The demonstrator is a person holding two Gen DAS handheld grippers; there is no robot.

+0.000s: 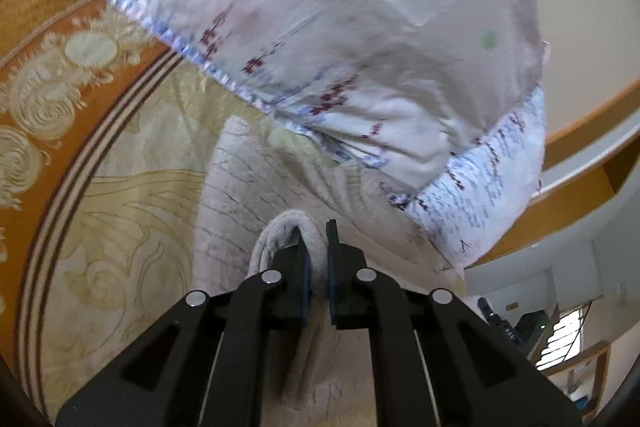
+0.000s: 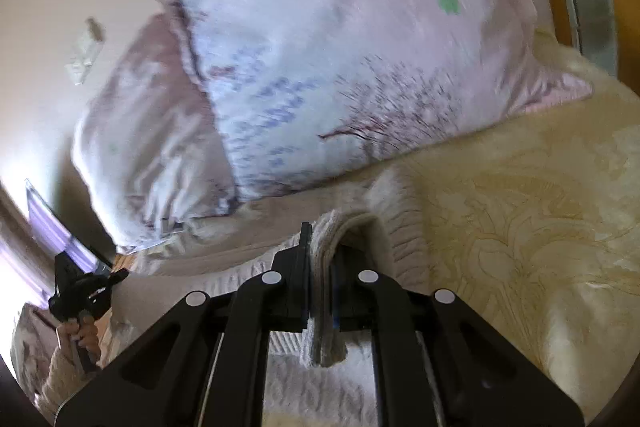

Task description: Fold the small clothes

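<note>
Both pinching: left tool and right tool clamp cream knit garment over patterned bedspread.

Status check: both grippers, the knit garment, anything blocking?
Left gripper shut on knit garment. Right gripper shut on it too. Pillows lie just beyond, close to the garment.

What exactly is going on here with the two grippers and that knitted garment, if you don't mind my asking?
A person is folding a cream knitted sweater on a patterned bedspread. The left gripper has its jaws shut on a rolled edge of the knit, and the right gripper is shut on another bunched edge. Both hold the fabric lifted in front of large white floral pillows.
</note>
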